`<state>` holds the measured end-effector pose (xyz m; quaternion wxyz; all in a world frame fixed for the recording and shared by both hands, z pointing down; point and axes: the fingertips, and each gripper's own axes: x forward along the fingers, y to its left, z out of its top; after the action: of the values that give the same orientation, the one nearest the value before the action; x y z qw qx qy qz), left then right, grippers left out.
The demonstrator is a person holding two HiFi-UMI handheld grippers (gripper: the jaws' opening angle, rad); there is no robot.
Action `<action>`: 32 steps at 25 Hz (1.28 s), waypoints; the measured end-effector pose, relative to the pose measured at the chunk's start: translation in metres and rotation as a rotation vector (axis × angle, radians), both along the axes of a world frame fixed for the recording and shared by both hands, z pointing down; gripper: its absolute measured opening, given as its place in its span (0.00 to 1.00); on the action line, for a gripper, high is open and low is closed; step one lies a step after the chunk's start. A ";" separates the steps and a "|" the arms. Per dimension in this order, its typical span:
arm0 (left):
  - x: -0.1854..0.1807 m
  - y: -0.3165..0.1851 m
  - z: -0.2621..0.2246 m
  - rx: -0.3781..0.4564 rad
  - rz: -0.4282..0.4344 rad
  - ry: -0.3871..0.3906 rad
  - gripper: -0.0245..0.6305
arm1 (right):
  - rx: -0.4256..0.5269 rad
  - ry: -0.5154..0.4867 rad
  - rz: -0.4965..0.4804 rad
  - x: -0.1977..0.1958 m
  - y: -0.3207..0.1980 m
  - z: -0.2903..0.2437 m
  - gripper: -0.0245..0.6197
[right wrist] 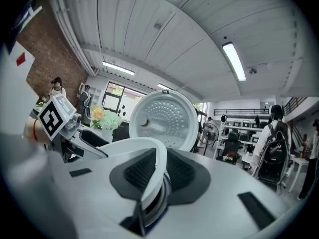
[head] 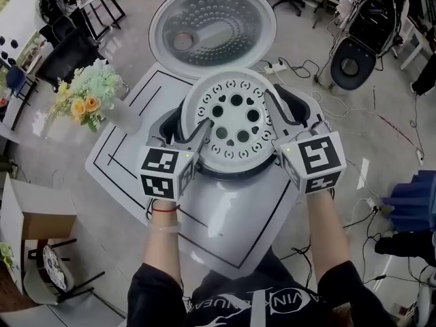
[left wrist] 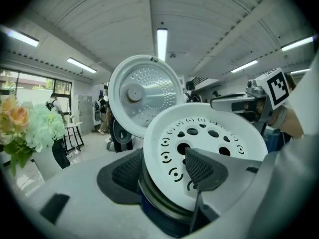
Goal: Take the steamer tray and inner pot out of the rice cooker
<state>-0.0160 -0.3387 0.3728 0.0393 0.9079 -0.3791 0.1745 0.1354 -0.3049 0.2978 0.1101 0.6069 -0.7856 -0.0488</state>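
A white steamer tray (head: 231, 118) with round holes sits on the metal rim of the inner pot (head: 231, 174), raised above the rice cooker body (head: 225, 203). My left gripper (head: 201, 131) is shut on the tray's left rim. In the left gripper view the pads clamp the tray (left wrist: 209, 133) and the pot rim (left wrist: 159, 203) under it. My right gripper (head: 276, 107) is shut on the tray's right rim. The right gripper view shows the tray's edge (right wrist: 134, 148) and the pot rim (right wrist: 157, 203) between its pads. The cooker's lid (head: 212, 26) stands open behind.
The cooker stands on a white table (head: 122, 162) with black lines. A vase of flowers (head: 85, 94) is at the table's left. A cardboard box (head: 34, 210) lies on the floor at left. Cables (head: 354, 114) and office chairs (head: 354, 60) are at right.
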 end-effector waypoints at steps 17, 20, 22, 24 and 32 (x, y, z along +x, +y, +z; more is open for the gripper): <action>-0.017 0.002 -0.027 0.077 -0.125 0.175 0.17 | -0.140 -0.216 -0.006 0.018 0.008 0.033 0.14; -0.019 0.004 -0.030 0.075 -0.130 0.208 0.17 | -0.227 -0.294 -0.013 0.018 0.010 0.049 0.14; -0.020 0.006 -0.031 0.076 -0.134 0.223 0.17 | -0.277 -0.331 -0.018 0.017 0.012 0.057 0.17; -0.020 0.008 -0.032 0.084 -0.138 0.228 0.17 | -0.296 -0.339 -0.019 0.017 0.013 0.059 0.17; -0.030 0.016 -0.052 0.104 -0.168 0.300 0.15 | -0.234 -0.282 0.012 0.011 0.013 0.042 0.15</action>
<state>-0.0462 -0.3226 0.3210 0.0627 0.8896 -0.4522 0.0130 0.1460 -0.2920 0.3396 0.0691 0.5953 -0.7900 0.1292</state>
